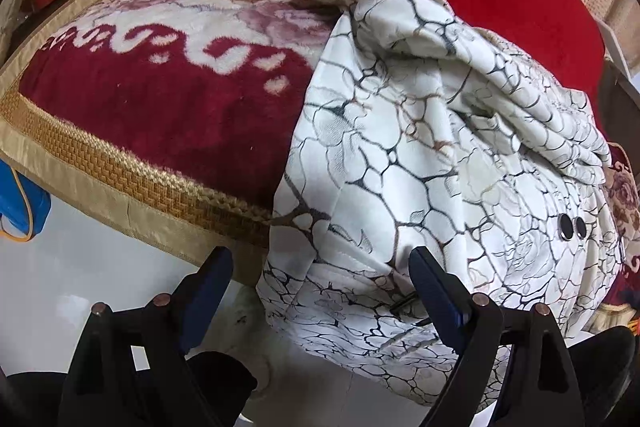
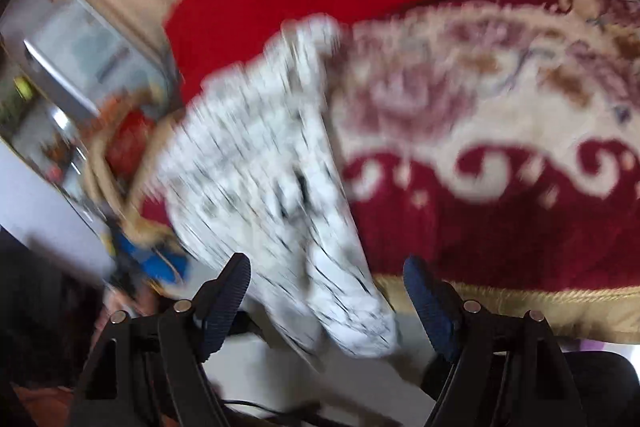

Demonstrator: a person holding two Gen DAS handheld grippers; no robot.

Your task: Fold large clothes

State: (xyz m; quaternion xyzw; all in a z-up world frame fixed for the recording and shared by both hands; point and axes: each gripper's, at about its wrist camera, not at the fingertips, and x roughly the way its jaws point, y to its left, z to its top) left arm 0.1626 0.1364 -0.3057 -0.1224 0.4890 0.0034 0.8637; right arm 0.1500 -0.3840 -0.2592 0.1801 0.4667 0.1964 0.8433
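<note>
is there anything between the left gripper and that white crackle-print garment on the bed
Nothing visible. The left hand-held gripper is open with the white garment directly ahead, its hanging hem already showing between the fingers. The dark red floral blanket lies under and beside the garment, not in front of it.

The right claw point(image 2: 326, 291) stands with its jaws spread, gripping nothing. The white garment with dark crackle print point(image 2: 276, 187), motion-blurred, hangs over the front edge of the dark red floral blanket point(image 2: 500, 195), its lower end between the jaws.
</note>
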